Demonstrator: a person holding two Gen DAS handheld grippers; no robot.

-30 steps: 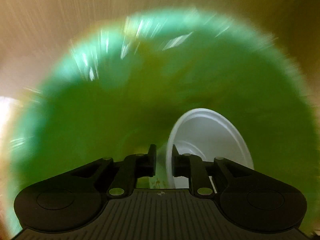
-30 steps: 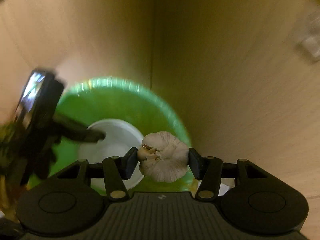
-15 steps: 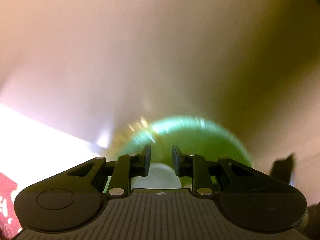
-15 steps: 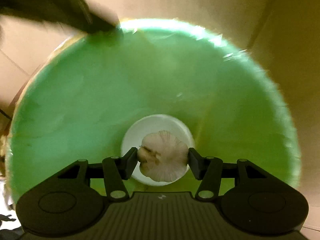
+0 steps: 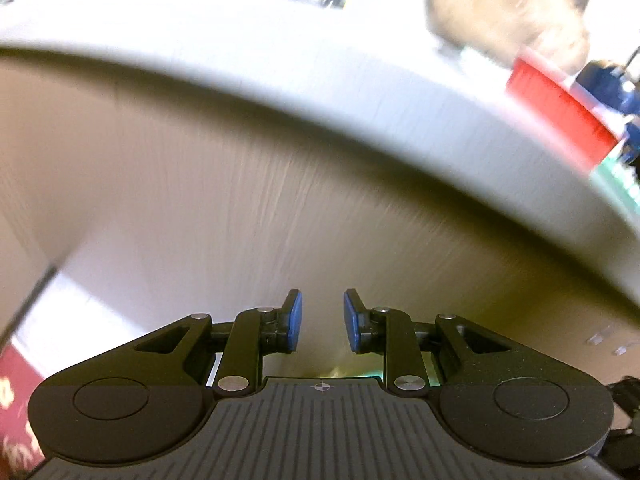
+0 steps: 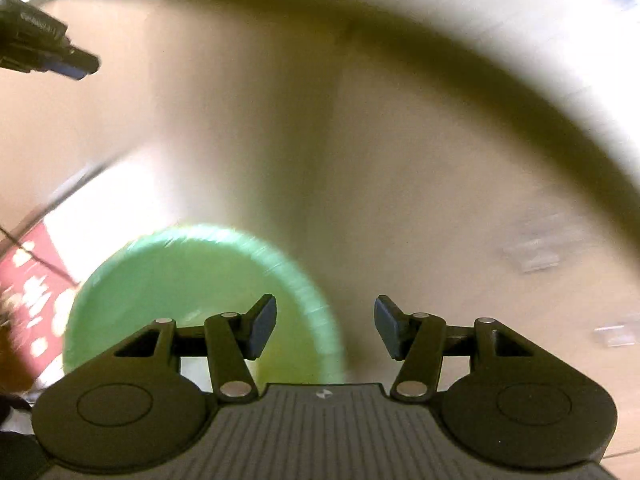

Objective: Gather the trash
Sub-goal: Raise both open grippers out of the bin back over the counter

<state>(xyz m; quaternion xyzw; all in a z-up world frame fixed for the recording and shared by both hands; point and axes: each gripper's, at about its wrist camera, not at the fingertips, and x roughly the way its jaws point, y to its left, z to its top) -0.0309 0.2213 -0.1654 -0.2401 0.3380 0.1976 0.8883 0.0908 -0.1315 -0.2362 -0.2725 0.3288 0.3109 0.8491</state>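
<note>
Both pairs of fingers stand spread with nothing between them. We see our left gripper [image 5: 322, 322] with its blue pads [image 5: 294, 322] a narrow gap apart, pointing at a blurred tan cardboard wall [image 5: 240, 184] whose pale rim [image 5: 320, 80] curves across the top of the view. Beyond that rim sit a red block [image 5: 560, 116] and a fuzzy brown shape [image 5: 508, 20], both too smeared to name. Our right gripper [image 6: 325, 328] has its jaws set much wider. Below and left of it, inside the same cardboard box [image 6: 400, 160], lies the round green plastic plate [image 6: 192, 272], partly behind the left finger. The other gripper's black tip [image 6: 60, 64] shows at upper left, well apart from the plate.
</note>
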